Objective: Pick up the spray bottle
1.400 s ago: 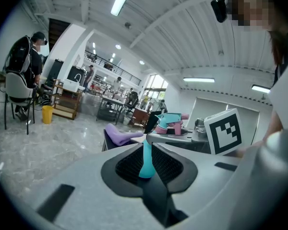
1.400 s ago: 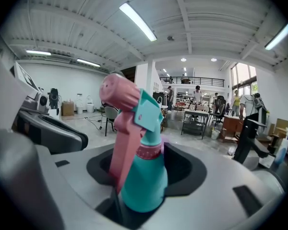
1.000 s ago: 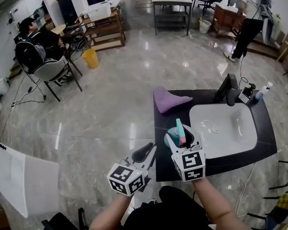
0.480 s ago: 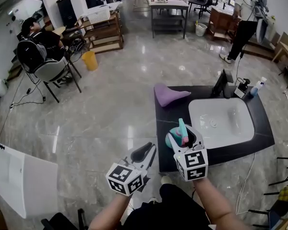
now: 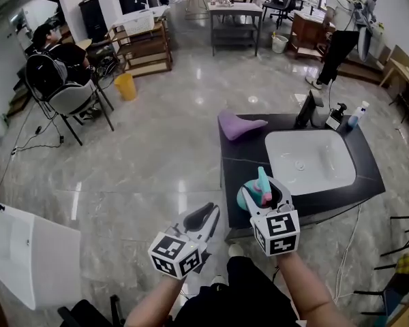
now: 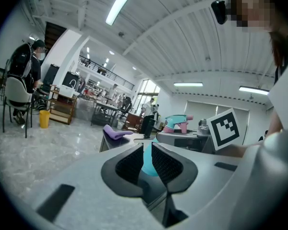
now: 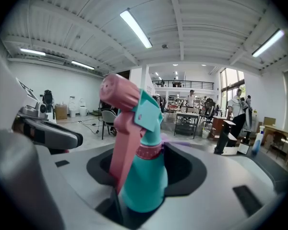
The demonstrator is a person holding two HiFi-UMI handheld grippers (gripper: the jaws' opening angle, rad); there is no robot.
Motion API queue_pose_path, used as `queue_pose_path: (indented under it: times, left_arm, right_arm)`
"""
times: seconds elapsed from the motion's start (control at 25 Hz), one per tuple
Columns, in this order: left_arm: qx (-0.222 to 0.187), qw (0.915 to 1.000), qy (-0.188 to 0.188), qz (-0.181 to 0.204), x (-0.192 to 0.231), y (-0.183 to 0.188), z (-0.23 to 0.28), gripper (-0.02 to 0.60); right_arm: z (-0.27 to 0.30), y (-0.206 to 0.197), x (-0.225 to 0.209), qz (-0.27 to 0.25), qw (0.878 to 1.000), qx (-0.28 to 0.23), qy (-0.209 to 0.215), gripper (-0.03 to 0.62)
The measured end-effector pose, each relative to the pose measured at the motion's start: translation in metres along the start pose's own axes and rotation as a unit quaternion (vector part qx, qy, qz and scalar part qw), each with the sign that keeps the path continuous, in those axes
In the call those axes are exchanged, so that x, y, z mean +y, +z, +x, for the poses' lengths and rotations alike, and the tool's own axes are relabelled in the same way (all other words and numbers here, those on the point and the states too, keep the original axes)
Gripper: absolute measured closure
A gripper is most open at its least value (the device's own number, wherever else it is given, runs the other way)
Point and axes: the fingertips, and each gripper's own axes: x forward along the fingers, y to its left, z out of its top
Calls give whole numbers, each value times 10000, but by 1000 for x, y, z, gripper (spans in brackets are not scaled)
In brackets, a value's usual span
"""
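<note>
My right gripper point(image 5: 262, 195) is shut on the spray bottle point(image 5: 258, 190), a teal bottle with a pink trigger head. It holds the bottle upright in the air over the front left corner of the black sink counter point(image 5: 244, 161). In the right gripper view the bottle point(image 7: 143, 176) fills the space between the jaws, which press on its teal body. My left gripper point(image 5: 203, 217) hangs over the floor to the left of the counter. Its black pads point(image 6: 129, 166) stand almost together with nothing between them.
A white basin point(image 5: 312, 163) is set in the counter, with a purple cloth point(image 5: 236, 124) at its far left and a black faucet point(image 5: 305, 111) and small bottle point(image 5: 354, 116) behind. A white panel point(image 5: 27, 251) stands low left. A seated person point(image 5: 53, 54) and a yellow bin point(image 5: 127, 85) are far left.
Both grippers have drawn back from the counter toward its front edge, the right one still holding the bottle. The counter and basin sit farther off in the head view.
</note>
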Motion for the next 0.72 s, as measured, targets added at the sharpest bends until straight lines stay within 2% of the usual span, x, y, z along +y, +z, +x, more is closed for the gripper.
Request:
queue_pose_path:
  times: [0.44, 0.72]
  left_arm:
    - [-28, 9997, -207, 96, -30, -2, -29, 551]
    - [27, 9998, -138, 161, -63, -12, -32, 551]
  right_arm:
    - [-55, -5, 11, 234, 9996, -28, -137, 368]
    - [-88, -14, 8, 400, 9991, -97, 71, 368]
